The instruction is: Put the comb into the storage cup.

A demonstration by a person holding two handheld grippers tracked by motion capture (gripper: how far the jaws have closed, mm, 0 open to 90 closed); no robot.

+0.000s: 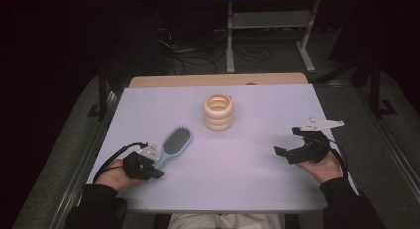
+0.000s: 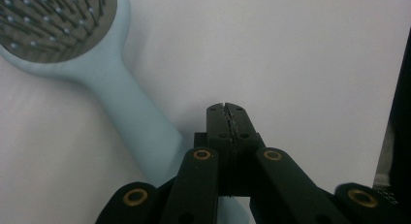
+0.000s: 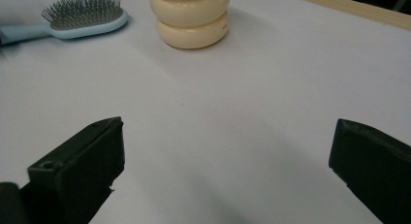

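Hairbrush (image 1: pixel 173 143), pale blue, lies lower left on the table (image 1: pixel 247 179), beside the left gripper (image 1: pixel 157 173), jaws together and empty; right gripper (image 1: pixel 285 137), lower right, jaws apart.

No legible text, label, brand, number or sign appears. A few tiny dark marks sit on the lower ring of the cream ringed holder (image 3: pixel 190 18) at the far middle of the worktop (image 1: pixel 247 159), too small to read. The pale blue hairbrush (image 1: pixel 174 143), near left, bears no marking.
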